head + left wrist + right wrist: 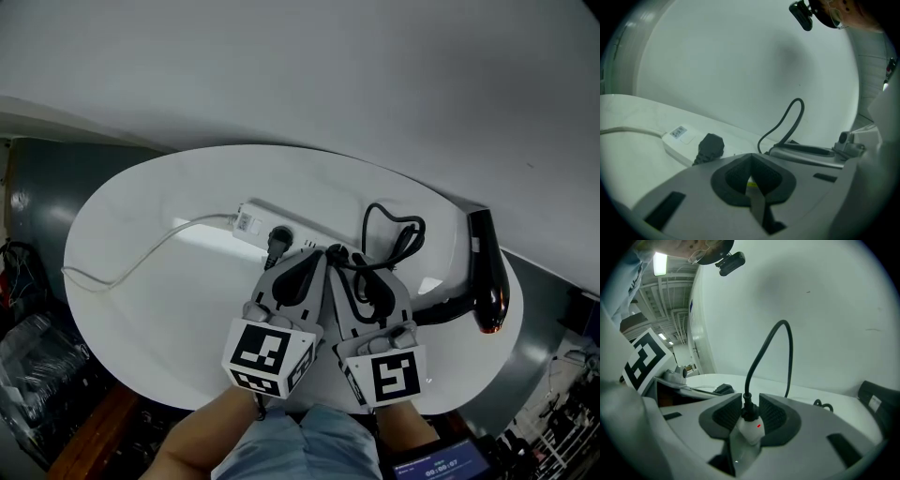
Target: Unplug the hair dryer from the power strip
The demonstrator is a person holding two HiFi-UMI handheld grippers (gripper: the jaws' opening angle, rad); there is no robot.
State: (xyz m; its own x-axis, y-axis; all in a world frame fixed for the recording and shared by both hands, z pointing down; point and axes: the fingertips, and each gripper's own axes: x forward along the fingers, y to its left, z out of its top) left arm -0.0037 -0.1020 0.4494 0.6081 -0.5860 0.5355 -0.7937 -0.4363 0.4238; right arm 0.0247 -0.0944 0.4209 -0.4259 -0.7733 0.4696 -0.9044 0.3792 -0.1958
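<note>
A white power strip [255,220] lies across the round white table [159,328]. The black hair dryer [487,272] rests at the table's right edge. Its black cord [394,239] loops back to a plug at my gripper tips. My right gripper [339,255] stands open around that plug [749,412]: a black collar over a white part with a red dot, flanked closely by the pads. The cord [764,352] arches up out of it. My left gripper [317,253] is beside it over the strip, shut, pad tips [749,157] meeting with nothing seen between them.
A second black plug [277,242] sits in the strip to the left of my grippers. The strip's white cable [141,258] trails to the table's left edge. Dark clutter lies on the floor on both sides. The person's knees are below the table's near edge.
</note>
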